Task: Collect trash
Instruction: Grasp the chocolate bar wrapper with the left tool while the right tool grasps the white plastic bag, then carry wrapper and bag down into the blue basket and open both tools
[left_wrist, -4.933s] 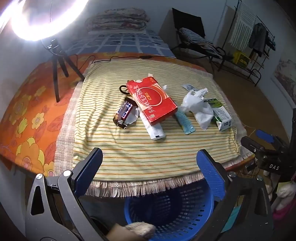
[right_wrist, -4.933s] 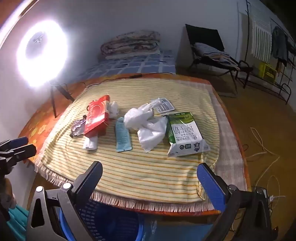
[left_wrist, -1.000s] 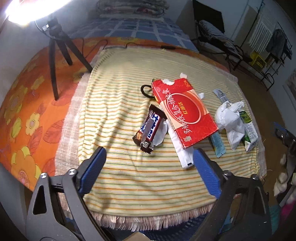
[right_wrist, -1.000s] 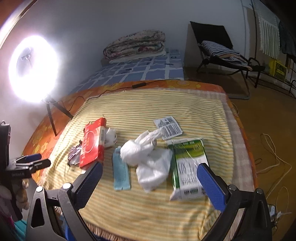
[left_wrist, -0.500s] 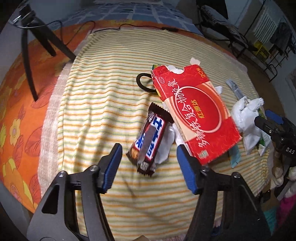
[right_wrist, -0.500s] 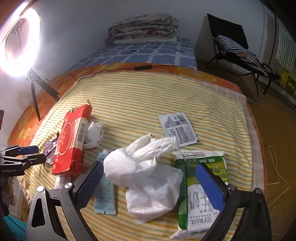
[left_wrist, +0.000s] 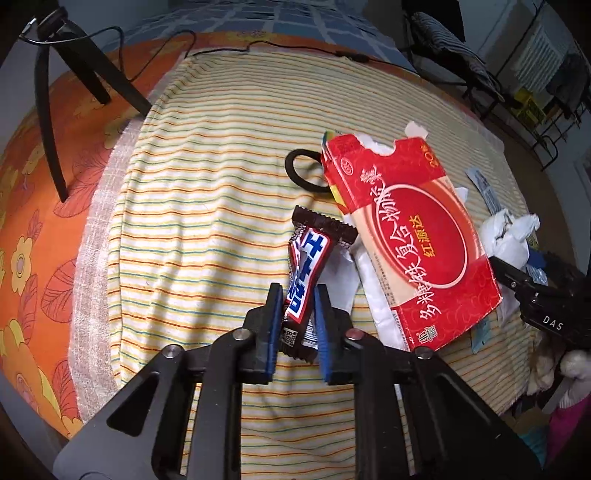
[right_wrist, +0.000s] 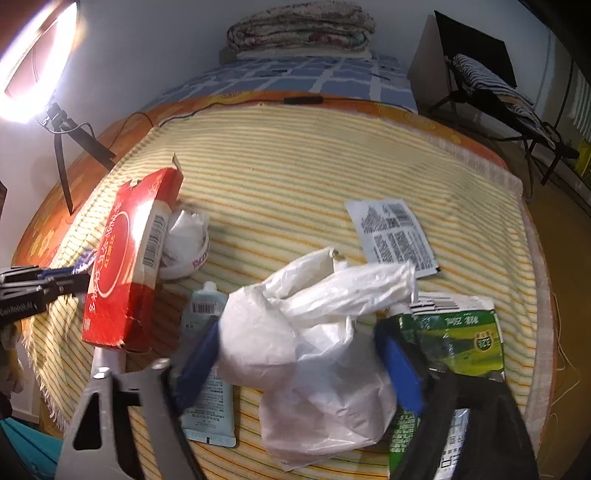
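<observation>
Two handheld grippers work over a yellow striped cloth (left_wrist: 207, 206) spread on an orange flowered cover (left_wrist: 33, 206), with seven or so pieces of trash scattered on the cloth. One left gripper (left_wrist: 297, 314) points steeply down, its two blue pads closing on the lower end of a single chocolate bar wrapper (left_wrist: 308, 273) — brown, with a blue and white label — and the pads look pressed against its sides. One red cardboard box (left_wrist: 402, 236), flattened and torn at its top edge, lies just right of the wrapper and overlaps a white packet (left_wrist: 380, 306) beneath it. One black ring (left_wrist: 301, 173), perhaps a hair tie, sits partly under the box's upper corner. In the right wrist view, one right gripper (right_wrist: 303, 354) straddles a crumpled white plastic bag (right_wrist: 314, 332); its jaws are closing with the bag between them, the left pad at the bag's edge, though blur hides whether the right pad touches yet. One green carton (right_wrist: 454, 339), flattened, lies under the right finger, touching the bag. One pale blue sachet (right_wrist: 210, 369) lies under the left finger. One printed label slip (right_wrist: 395, 232) with barcodes lies flat behind the bag. One small white tub (right_wrist: 186, 243) stuffed with crumpled paper rests against the red box, which here stands on its long edge. One ring light (right_wrist: 33, 62) on a black tripod glows at the far left corner. One folded quilt (right_wrist: 299, 29) rests on a blue checked bed behind, and one dark folding chair (right_wrist: 476, 74) stands at the right.
</observation>
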